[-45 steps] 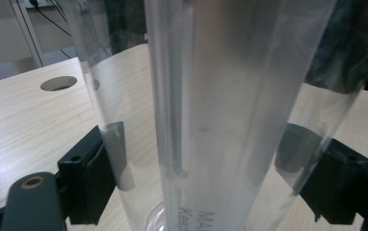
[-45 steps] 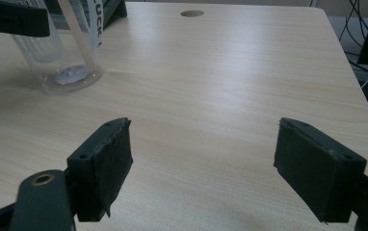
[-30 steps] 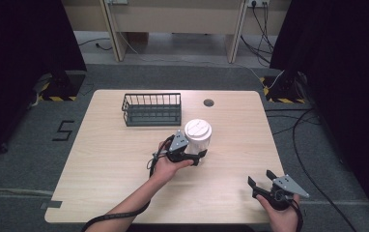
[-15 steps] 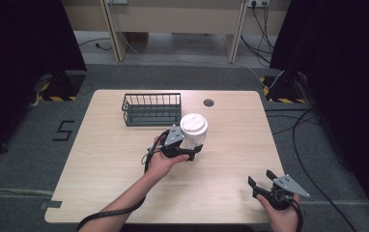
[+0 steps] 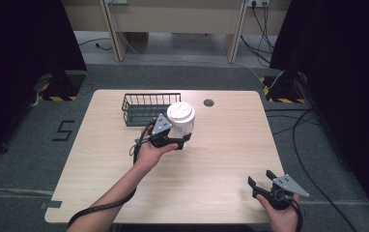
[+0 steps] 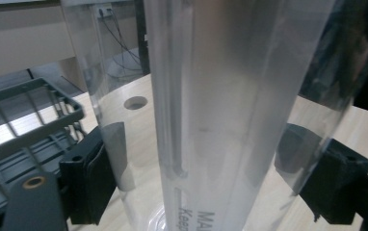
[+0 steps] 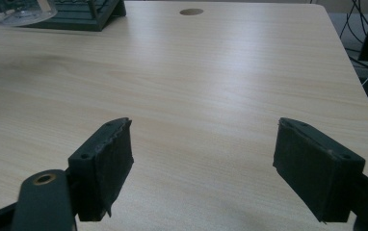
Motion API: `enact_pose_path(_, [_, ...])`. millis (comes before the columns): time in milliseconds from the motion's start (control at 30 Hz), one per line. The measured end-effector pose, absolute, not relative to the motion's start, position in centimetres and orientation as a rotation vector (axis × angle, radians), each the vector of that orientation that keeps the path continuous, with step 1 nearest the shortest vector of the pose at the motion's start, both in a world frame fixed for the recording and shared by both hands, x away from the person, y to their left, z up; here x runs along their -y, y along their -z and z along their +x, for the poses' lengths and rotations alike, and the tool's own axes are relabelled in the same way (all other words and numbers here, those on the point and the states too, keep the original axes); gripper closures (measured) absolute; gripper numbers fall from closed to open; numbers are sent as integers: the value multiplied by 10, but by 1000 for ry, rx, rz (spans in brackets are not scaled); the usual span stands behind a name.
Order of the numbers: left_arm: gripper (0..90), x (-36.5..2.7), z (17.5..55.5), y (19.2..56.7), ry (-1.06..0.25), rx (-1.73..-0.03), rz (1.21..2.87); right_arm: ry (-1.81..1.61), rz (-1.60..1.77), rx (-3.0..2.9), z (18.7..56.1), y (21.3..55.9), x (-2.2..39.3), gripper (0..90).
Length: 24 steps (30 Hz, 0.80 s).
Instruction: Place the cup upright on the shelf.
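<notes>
Lab-style recording space, bare wooden table (image 5: 211, 159) on grey carpet, black curtains (image 5: 23, 43) on both sides, hazard-striped stand bases (image 5: 57, 98), loose floor cables (image 5: 313, 145), taped floor number (image 5: 64, 130).

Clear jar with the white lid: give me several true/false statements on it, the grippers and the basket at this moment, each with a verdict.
1. The left gripper is shut on the clear jar. True; in the left gripper view both jaws press its wall.
2. The jar has no lid. False: a white lid sits on top.
3. The right gripper is open and holds nothing. True; in the right gripper view bare table lies between its jaws.
4. The jar stands inside the wire basket. False: it is beside the basket's right end, outside it.
5. The right gripper is touching the jar. False: it is at the table's near right corner, far from the jar.
</notes>
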State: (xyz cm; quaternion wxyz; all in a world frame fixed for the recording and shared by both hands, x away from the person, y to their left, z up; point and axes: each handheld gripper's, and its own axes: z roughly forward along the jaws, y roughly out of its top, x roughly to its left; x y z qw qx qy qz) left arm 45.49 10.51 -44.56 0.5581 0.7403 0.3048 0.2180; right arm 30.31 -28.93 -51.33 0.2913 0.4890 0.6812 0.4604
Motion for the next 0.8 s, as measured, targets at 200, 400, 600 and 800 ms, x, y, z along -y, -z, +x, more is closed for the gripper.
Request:
enact_pose_path(200, [177, -117, 461, 442, -538, -741, 1742, -1228, 1304, -1816, 303, 513, 289, 219])
enact_pose_path(400, [177, -125, 464, 440, -556, -753, 1737, -1234, 1304, -1820, 303, 513, 289, 218])
enact_pose_path(600, [177, -133, 468, 435, -574, -765, 1729, -1234, 1303, -1819, 303, 513, 289, 218])
enact_pose_path(800, [177, -142, 472, 428, -595, -777, 1718, -1236, 1304, -1820, 303, 513, 289, 219])
